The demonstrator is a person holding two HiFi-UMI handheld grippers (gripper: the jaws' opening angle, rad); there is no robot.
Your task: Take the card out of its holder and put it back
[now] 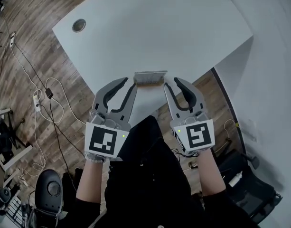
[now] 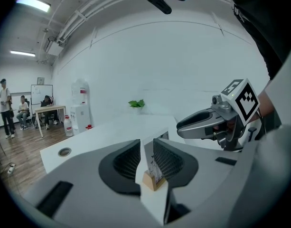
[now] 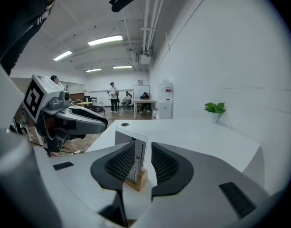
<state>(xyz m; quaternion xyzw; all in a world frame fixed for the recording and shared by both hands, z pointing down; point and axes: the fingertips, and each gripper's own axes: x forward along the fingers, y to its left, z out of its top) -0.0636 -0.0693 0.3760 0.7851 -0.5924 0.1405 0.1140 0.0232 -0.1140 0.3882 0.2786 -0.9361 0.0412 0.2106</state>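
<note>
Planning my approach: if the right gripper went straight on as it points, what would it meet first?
Probably the card, upright in its wooden holder, in line with the right gripper and its open gap; depth is unclear.

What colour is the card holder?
Light tan, like bare wood. The holder shows best in the right gripper view.

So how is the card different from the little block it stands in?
The card is thin and pale, with dark print; the holder is a small tan wooden block. The card stands tall and upright; the holder sits low at its foot. They are joined: the card is seated in the holder, on the white table.
</note>
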